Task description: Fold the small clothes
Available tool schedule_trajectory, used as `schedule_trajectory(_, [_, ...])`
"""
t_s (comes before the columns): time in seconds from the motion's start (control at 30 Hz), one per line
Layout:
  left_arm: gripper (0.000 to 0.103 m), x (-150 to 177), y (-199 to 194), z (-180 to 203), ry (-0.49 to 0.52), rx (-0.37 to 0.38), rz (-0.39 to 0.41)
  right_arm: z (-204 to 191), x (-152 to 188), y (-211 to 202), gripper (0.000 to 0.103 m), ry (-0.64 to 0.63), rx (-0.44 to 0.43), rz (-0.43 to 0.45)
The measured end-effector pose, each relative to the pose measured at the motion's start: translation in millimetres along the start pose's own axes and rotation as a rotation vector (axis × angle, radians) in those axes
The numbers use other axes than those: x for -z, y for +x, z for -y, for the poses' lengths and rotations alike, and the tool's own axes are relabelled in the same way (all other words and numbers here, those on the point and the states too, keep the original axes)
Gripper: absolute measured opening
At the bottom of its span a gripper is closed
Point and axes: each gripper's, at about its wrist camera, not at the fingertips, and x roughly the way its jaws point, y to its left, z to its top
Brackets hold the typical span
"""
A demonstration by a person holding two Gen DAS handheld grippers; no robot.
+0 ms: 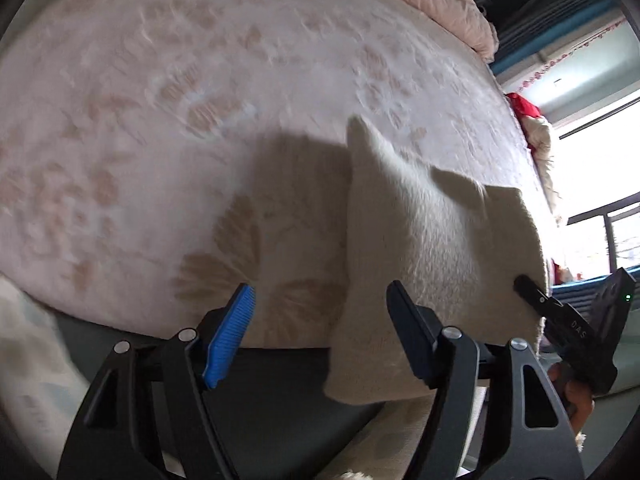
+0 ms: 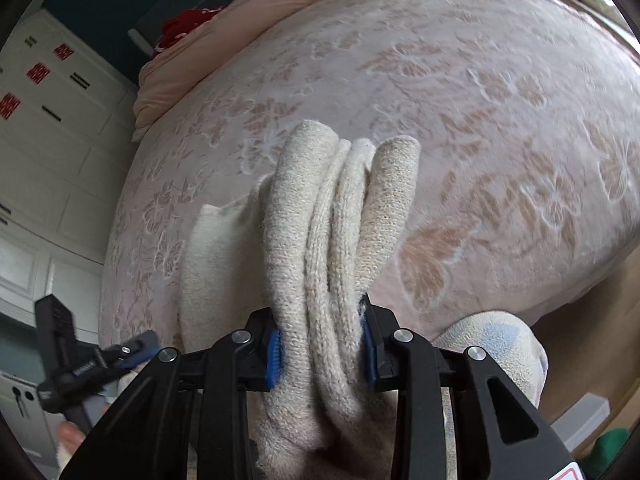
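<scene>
One large bed (image 1: 200, 100) fills most of both views, covered in a pale pink spread (image 2: 500, 100) with a tan butterfly and leaf pattern. A peach quilt (image 2: 224, 44) is bunched along its far edge, with something red (image 2: 188, 24) lying against it. White cabinet doors (image 2: 52, 140) with dark handles and red stickers stand beyond the bed in the right wrist view; a bright window (image 1: 592, 160) shows past the bed in the left wrist view.

Cream knit garment (image 2: 340, 220): small, fuzzy, gathered into several thick folds. It is held up over the near edge of the bed, folds running away from the right camera. From the left wrist view the same cloth (image 1: 432, 240) hangs as a broad panel, casting a shadow on the spread to its left.

Right gripper (image 2: 322, 354): fingers pressed in from both sides on the bundled folds, blue pads (image 2: 273, 360) squeezed into the knit. In the left wrist view its dark tip (image 1: 528, 286) shows at the panel's right edge.

Left gripper (image 1: 324, 328): fingers wide apart, blue pad (image 1: 230, 336) bare, the other finger just in front of the panel's lower part; contact cannot be told.

A second pale cloth (image 2: 496, 344) with faint blue patches sits low right.
</scene>
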Motion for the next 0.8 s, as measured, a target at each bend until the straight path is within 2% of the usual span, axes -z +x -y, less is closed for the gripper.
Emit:
schedule_trajectory(0.13, [0.081,10.2,60.0,29.0,0.054,0.093,-0.067,25.8,6.3,17.0,0.032,0.076,-0.007,-0.026])
schedule_trajectory(0.27, [0.084,14.7,94.7,47.0,0.060,0.154,-0.102,46.7,6.9,20.4,0.032,0.166,-0.095,-0.033])
schedule_trajectory(0.3, [0.082,14.3,103.0,51.9,0.060,0.166,-0.124,46.6,6.3,19.8,0.032,0.168,-0.097,-0.033])
schedule_trajectory(0.33, [0.073,13.2,107.1,54.2,0.059,0.155,-0.126,44.6,5.6,18.9,0.032,0.163,-0.101,-0.034])
schedule_trajectory(0.37, [0.068,12.4,108.0,57.3,0.060,0.150,-0.125,39.1,4.9,16.0,0.032,0.149,-0.101,-0.029])
schedule_trajectory(0.43, [0.049,9.5,98.2,66.1,0.085,0.150,-0.103,22.2,1.9,5.1,0.031,0.100,-0.092,-0.010])
schedule_trajectory(0.5, [0.042,6.3,79.4,76.3,0.127,0.151,-0.070,-3.3,-0.9,-11.2,0.031,0.018,-0.071,0.025])
schedule_trajectory(0.63, [0.040,0.1,23.0,91.8,0.206,0.163,0.035,-62.2,-1.5,-54.6,0.031,-0.147,-0.049,0.125])
schedule_trajectory(0.8, [0.040,-9.7,-66.9,93.0,0.254,0.195,0.180,-138.6,1.3,-115.7,0.031,-0.303,-0.111,0.282])
